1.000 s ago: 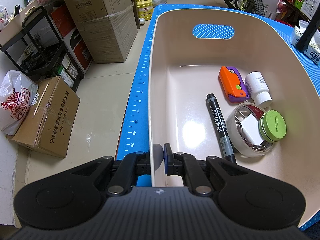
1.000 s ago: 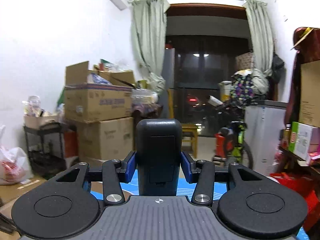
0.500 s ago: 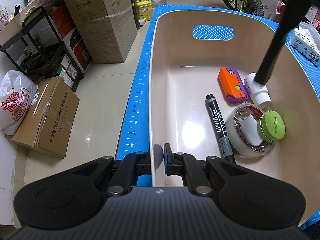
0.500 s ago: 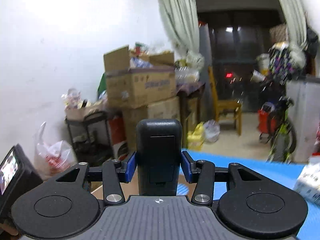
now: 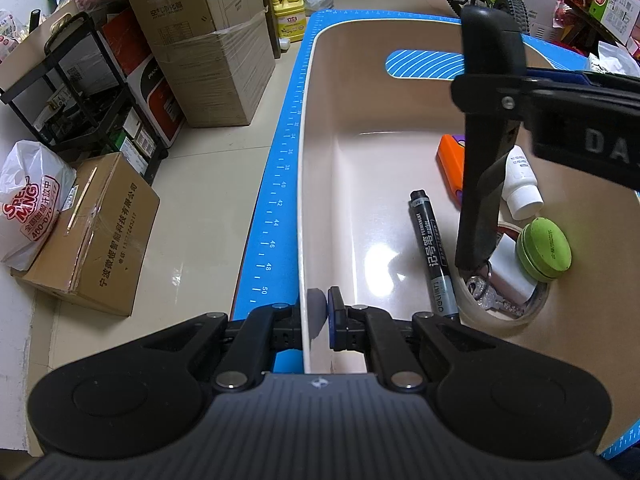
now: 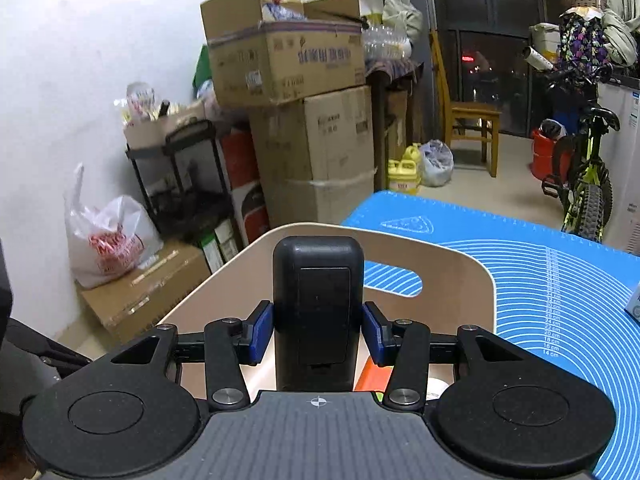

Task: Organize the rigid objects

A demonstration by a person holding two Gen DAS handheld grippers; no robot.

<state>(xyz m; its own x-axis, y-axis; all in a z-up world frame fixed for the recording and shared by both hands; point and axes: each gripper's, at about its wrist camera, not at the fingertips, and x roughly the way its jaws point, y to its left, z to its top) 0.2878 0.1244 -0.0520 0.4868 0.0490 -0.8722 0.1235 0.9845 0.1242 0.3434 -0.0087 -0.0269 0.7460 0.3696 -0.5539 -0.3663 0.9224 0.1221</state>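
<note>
My left gripper is shut on the near left rim of the beige bin. Inside the bin lie a black marker, an orange and purple case, a white bottle, a green round tin and a tape roll holding keys and a white block. My right gripper is shut on a black remote, held upright. In the left wrist view the remote hangs over the bin's right side, its lower end just above the tape roll.
The bin stands on a blue cutting mat that reaches the table's left edge. Cardboard boxes, a black rack and a white bag stand on the floor to the left. A bicycle stands far right.
My right gripper has swung down and left with the remote, from above the room view to over the bin. The remote now reaches down to the tape roll. My left gripper has not moved.
</note>
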